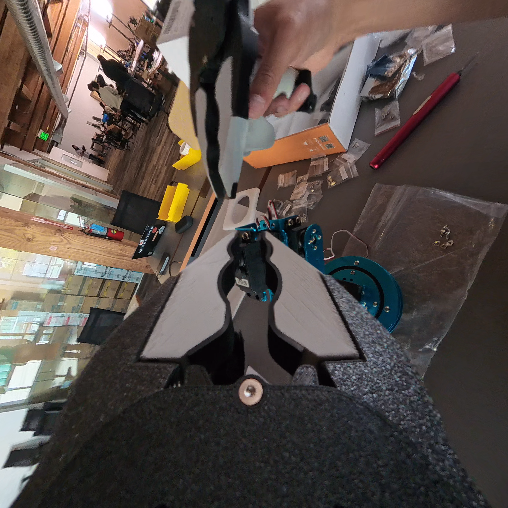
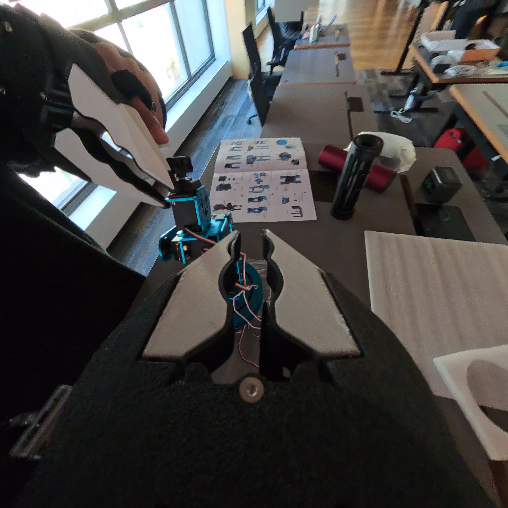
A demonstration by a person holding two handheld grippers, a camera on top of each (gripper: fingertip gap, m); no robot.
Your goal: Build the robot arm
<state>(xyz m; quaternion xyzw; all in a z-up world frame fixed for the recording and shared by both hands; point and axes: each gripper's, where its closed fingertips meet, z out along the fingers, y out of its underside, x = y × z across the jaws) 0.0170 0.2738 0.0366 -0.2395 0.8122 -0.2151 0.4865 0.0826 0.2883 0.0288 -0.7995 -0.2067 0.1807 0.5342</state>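
Blue servo arm assembly: upright on the dark table, near its left edge, on a round blue base. Pinched at the top black servo by the left gripper, jaws closed on the servo body. Gripped high, probably to keep the jointed stack from folding or tipping on its base. Red-and-white wires hanging loose from the brackets down to the base, not tied.

Right gripper: just beside the assembly on its near right, jaws narrowly parted, nothing between them; only wires and base visible through the gap. Hovering close, apparently free to work while the other clamp steadies.

Farther out, right wrist view: open instruction booklet flat beyond the assembly, pages up, likely laid there for reading during work. Right of it a black ribbed cylinder standing on end, against a red cylinder lying flat. White foam sheet on the near right.

Left wrist view: orange-and-white box open beyond the assembly; small screw bags scattered beside it; red pen-shaped tool lying flat farther right; clear plastic bag spread under the base, a few loose fasteners on it. White foam square with a hole just behind the assembly.
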